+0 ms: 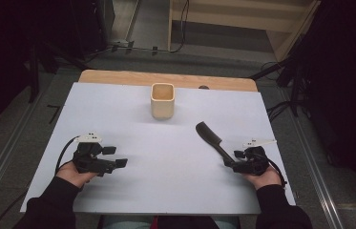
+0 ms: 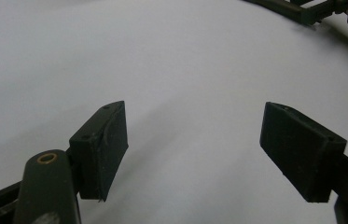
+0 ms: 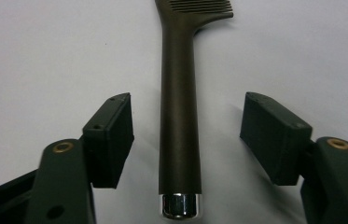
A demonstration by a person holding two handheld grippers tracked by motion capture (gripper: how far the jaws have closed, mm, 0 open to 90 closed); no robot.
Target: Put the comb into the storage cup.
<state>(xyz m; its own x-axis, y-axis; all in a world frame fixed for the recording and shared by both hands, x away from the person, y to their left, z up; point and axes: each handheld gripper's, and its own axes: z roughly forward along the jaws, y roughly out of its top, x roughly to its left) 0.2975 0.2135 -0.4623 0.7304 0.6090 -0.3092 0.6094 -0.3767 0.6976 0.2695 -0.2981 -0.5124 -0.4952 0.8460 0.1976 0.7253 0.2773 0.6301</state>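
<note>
A white table top (image 1: 118,109) serves as the landmark. On it, near its far edge and about midway across, stands a pale, square-mouthed wooden cup (image 1: 162,100), upright and open at the top. Past the far edge of the white top runs a strip of bare wood (image 1: 118,76), and a small dark spot (image 1: 204,87) sits on that strip just right of the cup. Beyond the table, black cables (image 1: 183,28) lie across a grey floor (image 1: 147,28).
</note>
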